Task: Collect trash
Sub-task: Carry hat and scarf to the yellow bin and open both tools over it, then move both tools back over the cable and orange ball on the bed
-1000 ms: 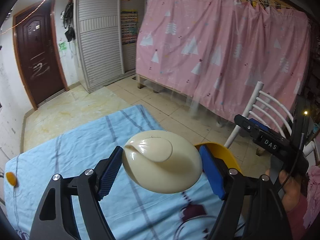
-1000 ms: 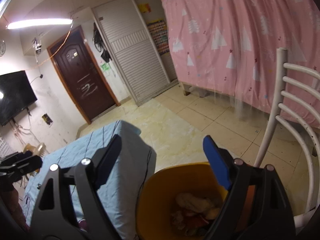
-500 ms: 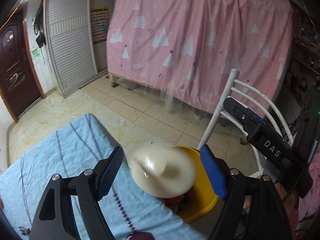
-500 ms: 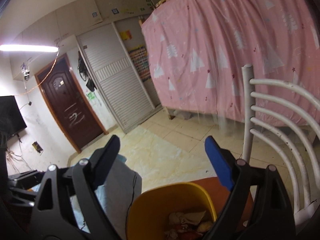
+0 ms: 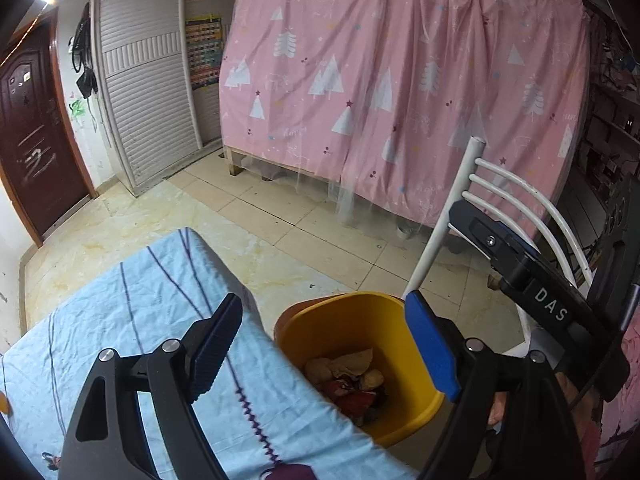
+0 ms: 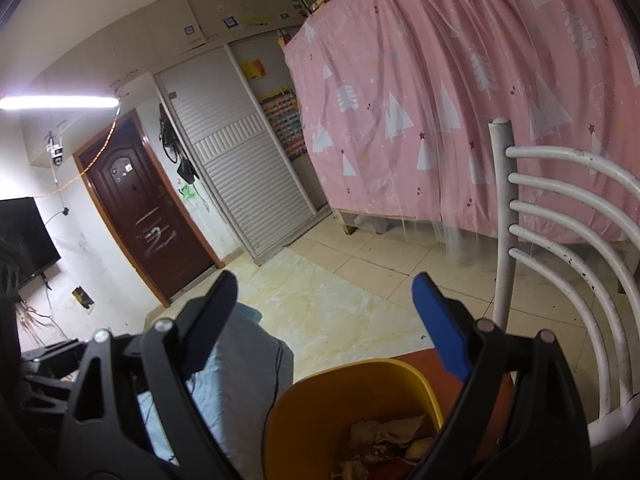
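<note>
While your left tool (image 5: 324,344) hangs over the far corner of the table (image 5: 120,320), its jaws stand wide apart with nothing between them. Below and between the fingers sits the yellow bin (image 5: 360,312), on the floor just beside that corner, close against the table's edge. Inside it you can see the trash (image 5: 352,376): crumpled pale paper, a tan scrap and something red, piled at the bottom. A light blue cloth (image 5: 168,280) with dark stripes covers the table and drapes over its edge next to the bin.

Your right tool (image 6: 324,316) is also spread wide and empty, held above the same yellow bin (image 6: 352,384), with the rim showing low between its fingers and the trash (image 6: 384,436) partly visible inside. A white chair (image 6: 560,216) stands just beside the bin on its far side, and a pink curtain (image 6: 460,100) hangs well behind it.
</note>
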The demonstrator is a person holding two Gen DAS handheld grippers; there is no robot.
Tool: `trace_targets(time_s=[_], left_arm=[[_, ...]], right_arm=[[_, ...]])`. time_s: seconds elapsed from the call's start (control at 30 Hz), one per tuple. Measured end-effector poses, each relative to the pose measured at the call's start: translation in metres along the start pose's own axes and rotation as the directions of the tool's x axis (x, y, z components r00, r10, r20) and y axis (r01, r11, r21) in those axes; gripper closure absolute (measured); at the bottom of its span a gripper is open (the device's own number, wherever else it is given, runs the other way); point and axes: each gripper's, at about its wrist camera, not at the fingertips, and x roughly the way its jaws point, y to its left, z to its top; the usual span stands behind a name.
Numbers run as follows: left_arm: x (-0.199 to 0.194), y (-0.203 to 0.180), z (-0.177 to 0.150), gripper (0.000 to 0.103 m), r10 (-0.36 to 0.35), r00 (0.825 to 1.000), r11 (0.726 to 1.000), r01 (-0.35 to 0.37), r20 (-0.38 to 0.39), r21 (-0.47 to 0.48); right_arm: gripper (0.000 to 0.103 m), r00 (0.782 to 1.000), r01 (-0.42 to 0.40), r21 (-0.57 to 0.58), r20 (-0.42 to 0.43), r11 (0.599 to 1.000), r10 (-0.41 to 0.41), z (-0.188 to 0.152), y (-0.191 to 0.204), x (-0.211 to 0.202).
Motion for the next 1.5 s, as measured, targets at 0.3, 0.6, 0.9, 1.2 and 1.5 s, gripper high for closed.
trace_targets(time_s=[0.3, 0.6, 0.9, 1.2, 1.5], left_arm=[[-0.021, 0.041, -0.007, 0.028, 0.034, 0.999, 0.997, -0.032, 0.024, -0.069], [-0.047, 0.092, -0.02, 0.028, 0.068, 0.996, 0.987, -0.06, 0.054, -0.148], [-0.081, 0.17, -0.045, 0.027, 0.174, 0.983, 0.953, -0.152, 0.063, -0.262], [-0.109, 0.241, -0.072, 0.026, 0.271, 0.961, 0.905, -0.238, 0.047, -0.352], [-0.13, 0.316, -0.108, 0.026, 0.357, 0.934, 0.84, -0.322, -0.002, -0.437]], right_arm=[[0.016, 0.999, -0.027, -0.025, -0.03, 0.999, 0.026, -0.006, 0.023, 0.004], [0.016, 0.995, -0.075, -0.11, -0.068, 0.991, 0.068, -0.016, 0.069, 0.007], [0.015, 0.965, -0.216, -0.222, -0.199, 0.951, 0.172, -0.047, 0.144, 0.023], [0.015, 0.907, -0.359, -0.311, -0.339, 0.88, 0.25, -0.089, 0.223, 0.031], [0.015, 0.859, -0.438, -0.35, -0.434, 0.828, 0.271, -0.12, 0.273, 0.039]])
